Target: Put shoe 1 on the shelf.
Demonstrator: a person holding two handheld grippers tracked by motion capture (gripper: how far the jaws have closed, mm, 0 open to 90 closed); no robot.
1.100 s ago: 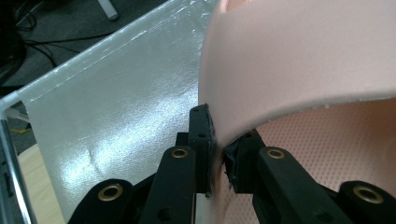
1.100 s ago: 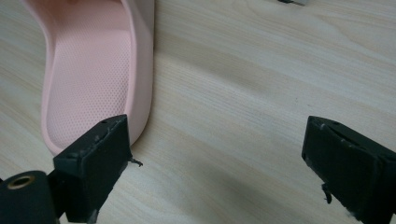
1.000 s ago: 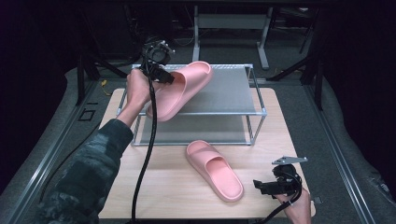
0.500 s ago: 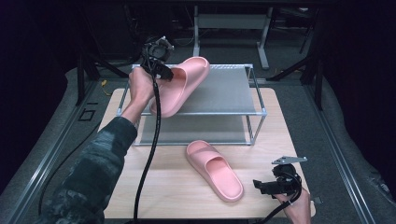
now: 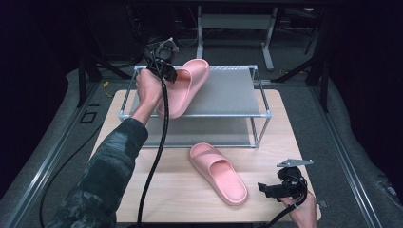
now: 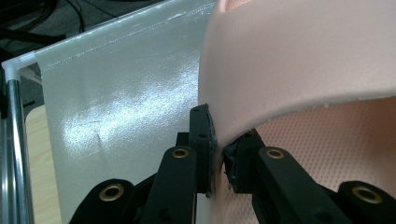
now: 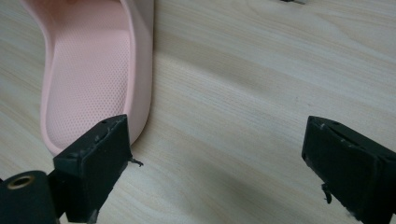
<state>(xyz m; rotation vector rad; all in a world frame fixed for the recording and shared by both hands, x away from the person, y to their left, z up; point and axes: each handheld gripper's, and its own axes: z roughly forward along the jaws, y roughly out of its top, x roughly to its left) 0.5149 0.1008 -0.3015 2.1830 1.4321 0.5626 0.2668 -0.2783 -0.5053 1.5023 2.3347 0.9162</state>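
Over the rack (image 5: 237, 92), left tongs (image 5: 167, 76) pinch the tilted slipper (image 5: 185, 88)

High view: set above the near table edge, faced forward and down.
Left gripper view: held close against the raised pink foam slipper (image 6: 299, 51).
Right gripper view: held low over the pale wooden tabletop (image 7: 261, 93).
Shared: both slippers are seen from above too.

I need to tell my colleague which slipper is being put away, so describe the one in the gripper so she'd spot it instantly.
Find the metal-framed rack at the table's far side. Over its grey top shelf, toward the left, a pink slipper is tilted, pinched at its strap by the left hand-held gripper. The other slipper lies flat on the wooden table.
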